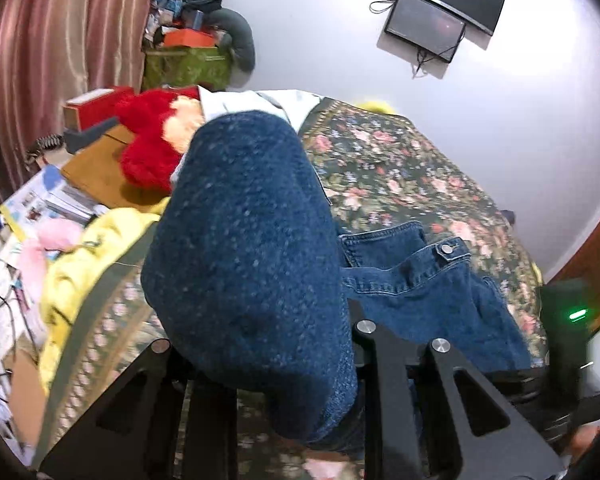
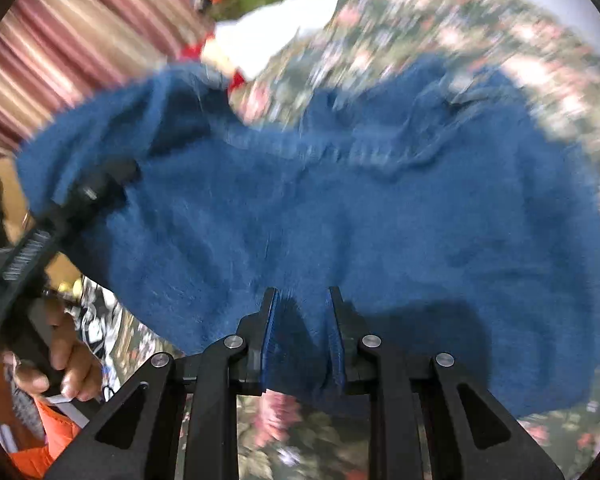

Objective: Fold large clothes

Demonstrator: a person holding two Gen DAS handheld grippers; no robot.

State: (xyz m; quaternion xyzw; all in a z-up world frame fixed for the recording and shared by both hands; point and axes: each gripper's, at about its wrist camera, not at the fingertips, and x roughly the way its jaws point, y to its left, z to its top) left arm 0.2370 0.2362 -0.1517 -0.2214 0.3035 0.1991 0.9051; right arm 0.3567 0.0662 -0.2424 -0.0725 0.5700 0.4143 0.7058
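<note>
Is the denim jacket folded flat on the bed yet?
No. The denim jacket is lifted and bunched, pinched by both tongs, left and right, above the floral bedspread.

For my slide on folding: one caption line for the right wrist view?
Right gripper clamps the denim jacket above the floral bedspread.

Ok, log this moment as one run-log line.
step: fold denim jacket | left gripper: shut on jacket, lifted | right gripper: shut on jacket | surface: floral bedspread | right view blurred
</note>
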